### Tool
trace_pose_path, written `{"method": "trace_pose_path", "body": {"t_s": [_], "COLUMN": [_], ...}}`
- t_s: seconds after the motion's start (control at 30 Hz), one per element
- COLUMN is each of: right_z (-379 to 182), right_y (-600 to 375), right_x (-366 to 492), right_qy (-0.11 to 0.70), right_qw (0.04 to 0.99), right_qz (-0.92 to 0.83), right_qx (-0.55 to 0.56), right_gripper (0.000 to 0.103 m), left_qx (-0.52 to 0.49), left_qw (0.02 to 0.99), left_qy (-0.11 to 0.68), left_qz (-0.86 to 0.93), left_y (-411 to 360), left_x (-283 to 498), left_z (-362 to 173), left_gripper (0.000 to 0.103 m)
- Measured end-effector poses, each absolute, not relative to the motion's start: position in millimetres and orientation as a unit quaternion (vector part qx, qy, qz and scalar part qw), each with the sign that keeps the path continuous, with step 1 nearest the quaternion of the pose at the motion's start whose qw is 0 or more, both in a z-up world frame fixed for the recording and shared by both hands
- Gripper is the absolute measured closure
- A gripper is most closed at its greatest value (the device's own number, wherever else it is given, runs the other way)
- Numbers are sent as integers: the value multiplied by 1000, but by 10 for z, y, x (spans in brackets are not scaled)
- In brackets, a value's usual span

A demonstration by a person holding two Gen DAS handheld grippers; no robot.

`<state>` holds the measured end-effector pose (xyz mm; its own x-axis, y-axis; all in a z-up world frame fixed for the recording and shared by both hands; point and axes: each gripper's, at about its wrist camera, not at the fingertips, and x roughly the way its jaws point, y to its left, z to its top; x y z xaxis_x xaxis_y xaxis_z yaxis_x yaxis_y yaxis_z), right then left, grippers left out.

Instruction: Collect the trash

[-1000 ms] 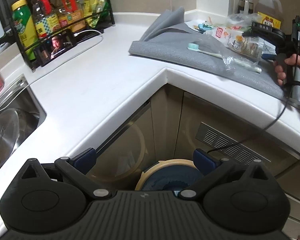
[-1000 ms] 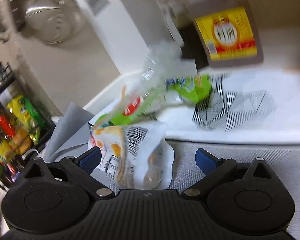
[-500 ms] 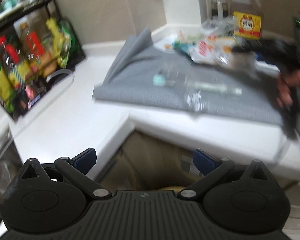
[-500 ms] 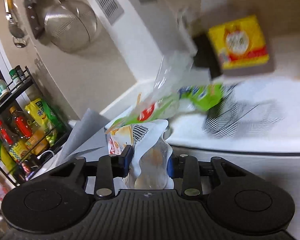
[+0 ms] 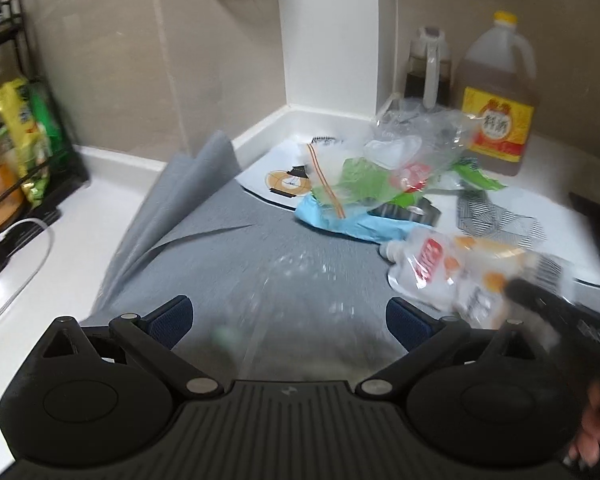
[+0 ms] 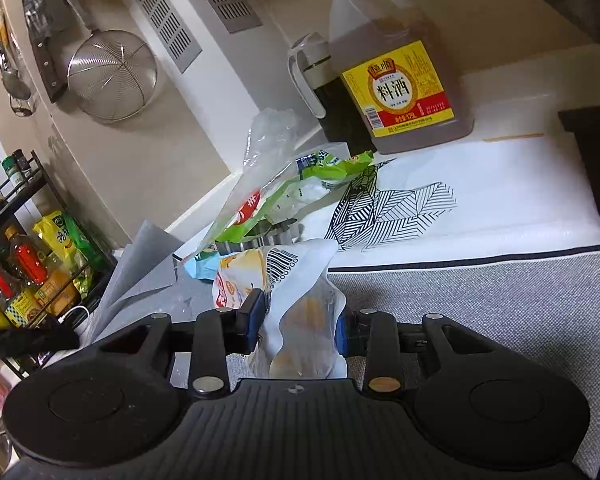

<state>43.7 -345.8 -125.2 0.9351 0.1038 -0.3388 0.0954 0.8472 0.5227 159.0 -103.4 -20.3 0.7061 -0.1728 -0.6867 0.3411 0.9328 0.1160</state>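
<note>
two tools are working over the tabletop (image 5: 80, 248) in a kitchen corner. the right tool (image 6: 298, 320) is pinching a white snack pouch (image 6: 300, 312) between its blue pads (image 6: 256, 314), its fingers drawn in narrow around the crumpled plastic; in the left wrist view the same pouch (image 5: 452, 268) is showing, blurred, at the right edge of the grey mat (image 5: 260, 248), with the right tool (image 5: 540, 304) reaching in from the right. the left tool (image 5: 288, 320) is hanging wide apart over the mat, gripping nothing, and a blurred clear wrapper (image 5: 268, 320) is lying between its fingers, though whether they are touching it cannot be told. behind the pouch a heap of trash is sitting where the grey mat is meeting a white patterned cloth (image 6: 480, 200): a clear plastic bag (image 5: 412, 152), a green packet (image 6: 328, 168), a light blue wrapper (image 5: 340, 220) and a fluted metal ring (image 6: 268, 236). a large jug of brown liquid with a yellow label (image 6: 396, 68) is standing against the wall beside a dark pitcher (image 6: 324, 92). a wire strainer (image 6: 112, 76) is hanging on the wall, and a black rack of bottles and packets (image 6: 28, 264) is standing at the far left.
</note>
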Motion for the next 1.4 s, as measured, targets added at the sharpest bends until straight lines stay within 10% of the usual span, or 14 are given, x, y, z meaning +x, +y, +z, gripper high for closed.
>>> {"method": "trace_pose_path", "body": {"t_s": [0.37,0.43,0.57,1.4], "right_z": [-1257,-1255,-1252,-1248], "right_y": [-3440,-3438,-3437,-3428], "right_x": [476,478,481,474], "right_qy": [184,184,185,181], "right_qw": [942,943,943,945], "right_qz": [5,6,6,5], "right_qx": [279,279,278,274], "right_gripper": [64,64,64,64], "left_qx": [121,126,122,49], "left_qw": [879,884,888,957], "left_qy": [439,432,424,239], "left_qz": [-140,-125,-132,-157], "left_y": [-1384,-1395,-1368,-807], "left_x": [2191,2178,2160,1031], "left_z": [-706,-754,-666,564], "left_gripper": [0,12,90,94]}}
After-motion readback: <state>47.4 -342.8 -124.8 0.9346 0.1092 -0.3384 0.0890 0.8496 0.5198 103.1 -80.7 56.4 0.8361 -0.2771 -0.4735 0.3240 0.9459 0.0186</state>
